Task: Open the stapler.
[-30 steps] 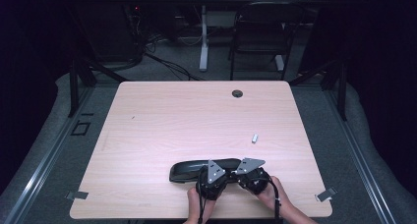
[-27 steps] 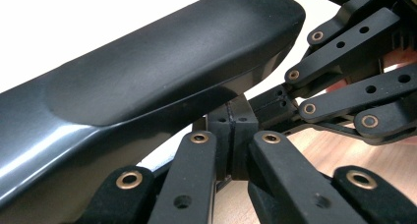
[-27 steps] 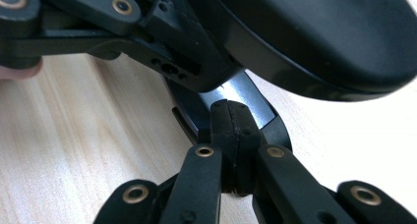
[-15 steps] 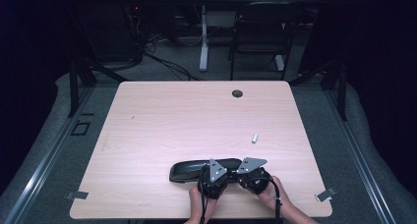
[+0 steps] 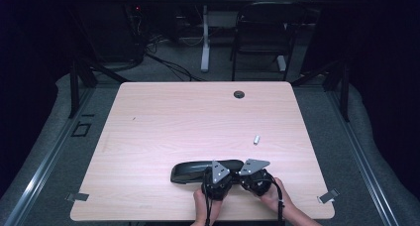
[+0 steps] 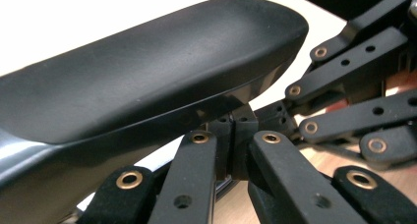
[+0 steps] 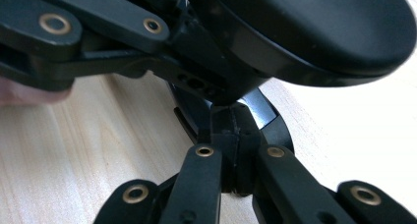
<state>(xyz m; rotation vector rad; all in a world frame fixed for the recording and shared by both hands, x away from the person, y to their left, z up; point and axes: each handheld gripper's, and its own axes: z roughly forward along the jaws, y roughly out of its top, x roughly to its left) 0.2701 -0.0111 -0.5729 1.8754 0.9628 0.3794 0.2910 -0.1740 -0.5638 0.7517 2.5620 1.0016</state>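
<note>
Resting low-centre on the desk point(image 5: 163, 122), black glasses case point(image 5: 198, 170) — both claws shut at its right end. Left claw point(image 5: 216, 175) and right claw point(image 5: 252, 170) meet there, jaws together; grip unclear. Likely pre-opening step — next, pry lid. Small white piece point(image 5: 256, 139) lies right of centre.

A matte black case point(image 5: 198, 170) is lying on the pale wood-grain table point(image 5: 173, 122). The left gripper point(image 6: 235, 135) and right gripper point(image 7: 231, 130) are showing black links with brass-coloured rivets and grey top plates. A small white piece point(image 5: 256, 139) is contrasting with a dark round grommet point(image 5: 239, 94).
</note>
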